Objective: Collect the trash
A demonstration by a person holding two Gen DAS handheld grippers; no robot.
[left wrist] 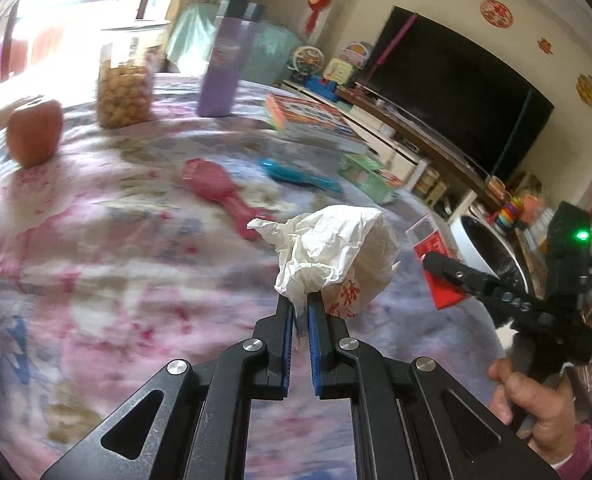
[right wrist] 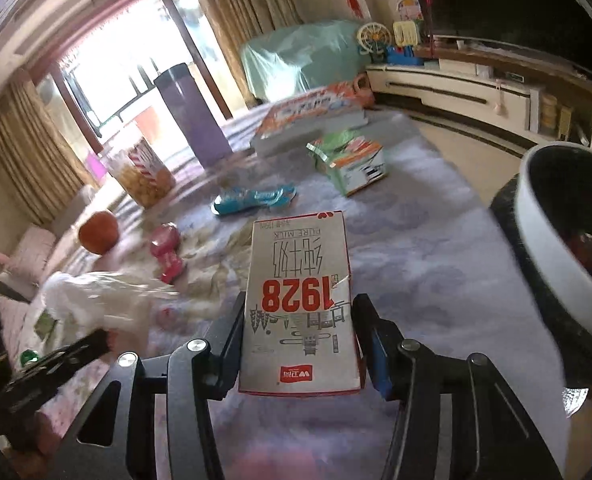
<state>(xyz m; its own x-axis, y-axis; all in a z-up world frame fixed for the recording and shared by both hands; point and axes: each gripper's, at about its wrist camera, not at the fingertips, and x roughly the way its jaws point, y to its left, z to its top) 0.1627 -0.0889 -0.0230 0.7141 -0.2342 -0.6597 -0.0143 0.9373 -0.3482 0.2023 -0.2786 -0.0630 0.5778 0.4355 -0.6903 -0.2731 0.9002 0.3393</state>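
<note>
Crumpled paper [left wrist: 328, 248] is pinched in the left gripper [left wrist: 301, 300], tilted downward; the right gripper [right wrist: 298, 332], likewise tilted, clamps a milk carton [right wrist: 300, 304] above the worktop [right wrist: 436, 240].

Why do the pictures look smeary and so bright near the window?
Left wrist view: the apple and snack jar smear with motion, the window glare whites out the corner; the crumpled paper stays sharp. Right wrist view: the milk carton reads crisp, the edges bend from the fisheye.

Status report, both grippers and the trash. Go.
Left gripper shut on crumpled paper. Milk carton between right gripper jaws, grip unconfirmed. Bin at right, path clear.
</note>
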